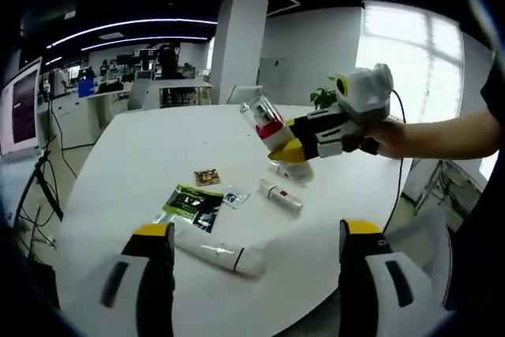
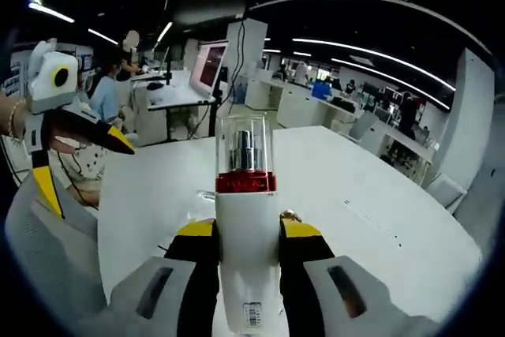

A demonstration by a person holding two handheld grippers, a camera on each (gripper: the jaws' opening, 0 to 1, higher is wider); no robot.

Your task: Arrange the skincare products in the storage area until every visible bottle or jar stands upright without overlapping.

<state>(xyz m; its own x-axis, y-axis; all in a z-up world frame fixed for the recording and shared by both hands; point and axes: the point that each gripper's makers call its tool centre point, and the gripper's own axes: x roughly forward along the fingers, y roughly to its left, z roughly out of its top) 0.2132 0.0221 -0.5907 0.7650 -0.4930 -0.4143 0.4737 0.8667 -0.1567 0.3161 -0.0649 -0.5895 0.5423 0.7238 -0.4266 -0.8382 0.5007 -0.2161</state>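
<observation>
My right gripper (image 2: 246,246) is shut on a white pump bottle (image 2: 245,219) with a red collar and a clear cap, held off the table. In the left gripper view that bottle (image 1: 267,122) hangs tilted above the white table (image 1: 142,155), in the right gripper (image 1: 293,141). My left gripper (image 1: 256,254) is open, low over the table's near edge. Just beyond its jaws a white tube (image 1: 217,253) lies flat. A smaller white bottle (image 1: 280,196) with a red mark lies on its side, and a clear-capped item (image 1: 290,170) lies under the held bottle.
A green and black sachet (image 1: 192,204), a small brown packet (image 1: 207,177) and a small pale packet (image 1: 234,196) lie on the table. A white chair (image 1: 142,94) stands at the far side. Desks, monitors and people fill the office behind. A person's arm (image 1: 450,136) reaches in from the right.
</observation>
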